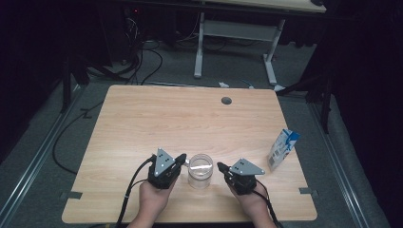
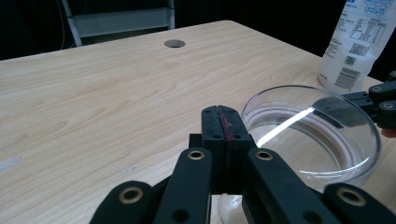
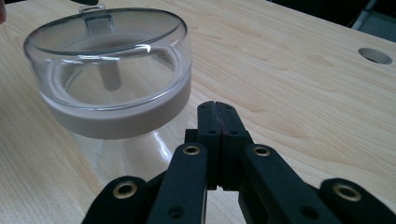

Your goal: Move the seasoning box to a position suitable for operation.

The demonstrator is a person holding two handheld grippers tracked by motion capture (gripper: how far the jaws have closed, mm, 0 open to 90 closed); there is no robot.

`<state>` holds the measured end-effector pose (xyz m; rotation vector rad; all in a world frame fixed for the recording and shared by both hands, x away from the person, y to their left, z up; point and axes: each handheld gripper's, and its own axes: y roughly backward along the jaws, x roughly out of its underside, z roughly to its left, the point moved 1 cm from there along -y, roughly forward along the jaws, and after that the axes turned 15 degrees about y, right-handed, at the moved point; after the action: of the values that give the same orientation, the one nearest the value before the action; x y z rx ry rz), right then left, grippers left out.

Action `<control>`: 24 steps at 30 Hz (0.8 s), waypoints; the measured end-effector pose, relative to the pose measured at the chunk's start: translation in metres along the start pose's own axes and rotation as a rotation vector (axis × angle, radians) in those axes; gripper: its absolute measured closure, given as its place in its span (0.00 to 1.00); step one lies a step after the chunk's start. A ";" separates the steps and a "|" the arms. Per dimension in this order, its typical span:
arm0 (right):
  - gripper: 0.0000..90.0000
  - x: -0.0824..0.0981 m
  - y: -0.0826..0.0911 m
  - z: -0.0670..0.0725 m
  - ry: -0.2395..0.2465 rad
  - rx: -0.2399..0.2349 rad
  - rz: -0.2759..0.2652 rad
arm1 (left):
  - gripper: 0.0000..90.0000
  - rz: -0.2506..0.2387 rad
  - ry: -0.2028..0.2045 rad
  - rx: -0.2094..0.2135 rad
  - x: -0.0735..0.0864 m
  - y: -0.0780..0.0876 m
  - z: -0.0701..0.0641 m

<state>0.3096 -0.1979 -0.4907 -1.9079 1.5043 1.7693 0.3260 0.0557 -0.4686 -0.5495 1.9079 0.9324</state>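
Presently, stage: opening position, no handling begun.
Jar [image 1: 200, 171]: clear glass, lid [image 3: 105, 35] seated, upright near the table [image 1: 142, 123] front edge, between both tools.
Left gripper [image 1: 183, 157]: jaws clenched together, empty, just beside the jar.
Right gripper [image 1: 220, 166]: jaws clenched, empty, close on the other side.
Carton [image 1: 282, 149]: upright at the right edge, untouched.
Outstanding: gripping the jar; lid removal, judged likely.
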 end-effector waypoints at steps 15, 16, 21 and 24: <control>1.00 -0.004 0.003 0.002 0.008 0.001 -0.016 | 1.00 0.005 0.006 -0.004 0.001 -0.001 0.002; 1.00 -0.005 0.004 0.002 0.010 0.001 -0.021 | 1.00 0.009 0.005 -0.006 0.002 -0.001 0.002; 1.00 -0.009 0.007 0.004 0.021 0.001 -0.037 | 1.00 0.009 0.008 -0.003 0.002 -0.001 0.003; 1.00 -0.013 0.011 0.007 0.027 -0.002 -0.054 | 1.00 0.007 0.009 -0.001 0.002 -0.002 0.003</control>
<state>0.2996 -0.1910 -0.4769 -1.9619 1.4451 1.7302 0.3279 0.0568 -0.4716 -0.5487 1.9191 0.9370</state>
